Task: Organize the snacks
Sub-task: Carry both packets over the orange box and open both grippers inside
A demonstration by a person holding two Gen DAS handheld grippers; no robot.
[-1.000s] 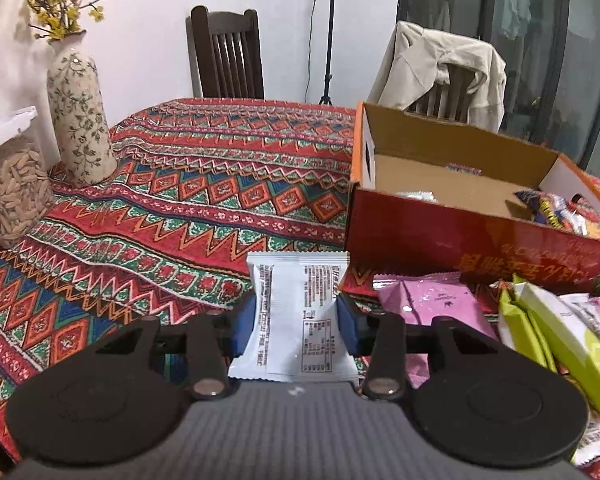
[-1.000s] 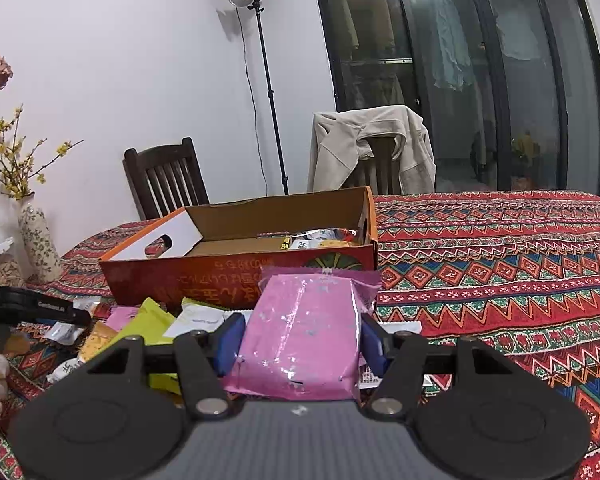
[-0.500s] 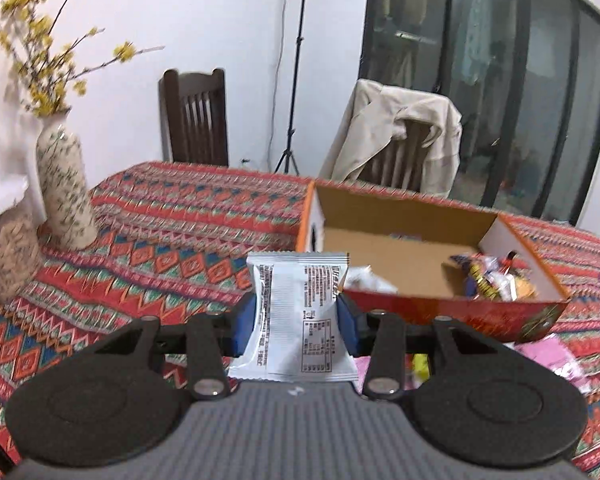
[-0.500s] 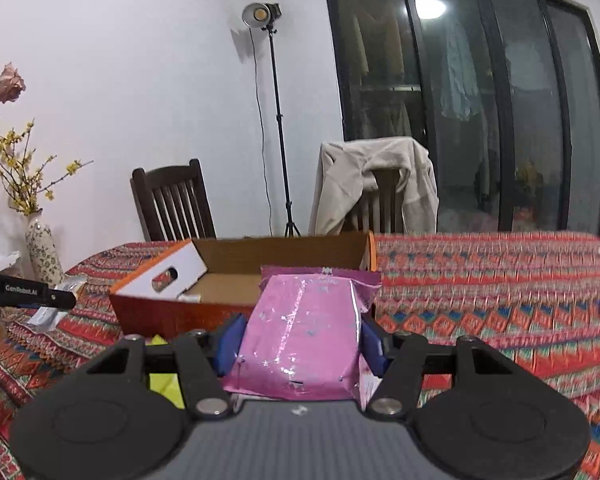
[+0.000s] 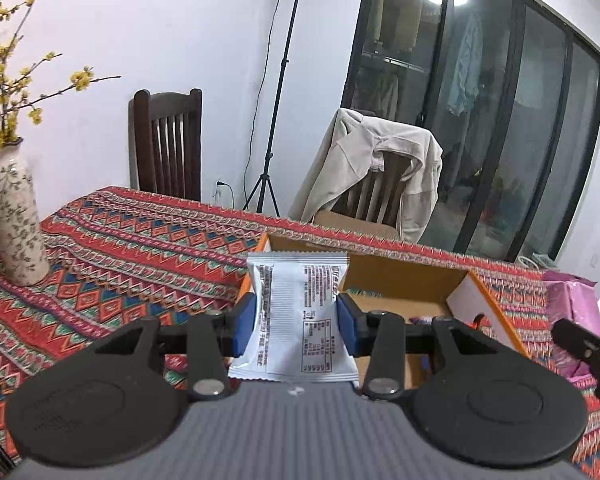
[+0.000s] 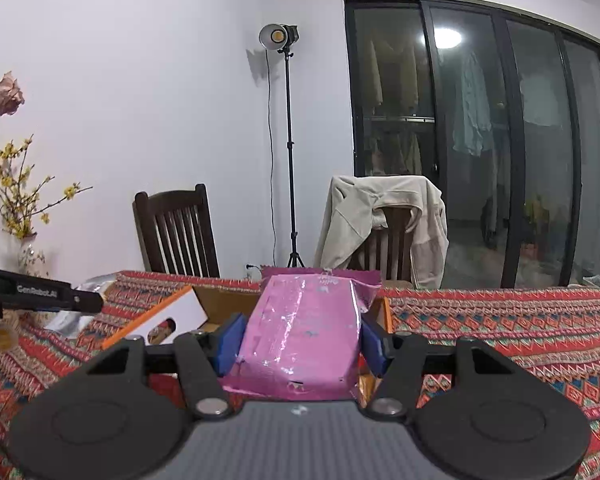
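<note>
Ahead of you, a patterned red cloth (image 5: 148, 240) covers the tabletop. A floral vase (image 5: 14, 220) stands at left, a dark chair (image 5: 166, 144) behind, a beige jacket (image 5: 380, 168) draped on another, beside a light stand (image 6: 288, 140).

A home dining room: wooden chairs (image 5: 166, 142), a jacket (image 5: 374, 168) over one, patterned tablecloth (image 5: 140, 236), flower vase (image 5: 14, 220).

White walls (image 6: 140, 80), dark glass doors (image 6: 480, 152)

A glossy pink foil packet (image 6: 304, 336), a matt white plastic packet (image 5: 300, 320), a cardboard box (image 5: 400, 280), woven cloth (image 5: 140, 248) over the surface.
</note>
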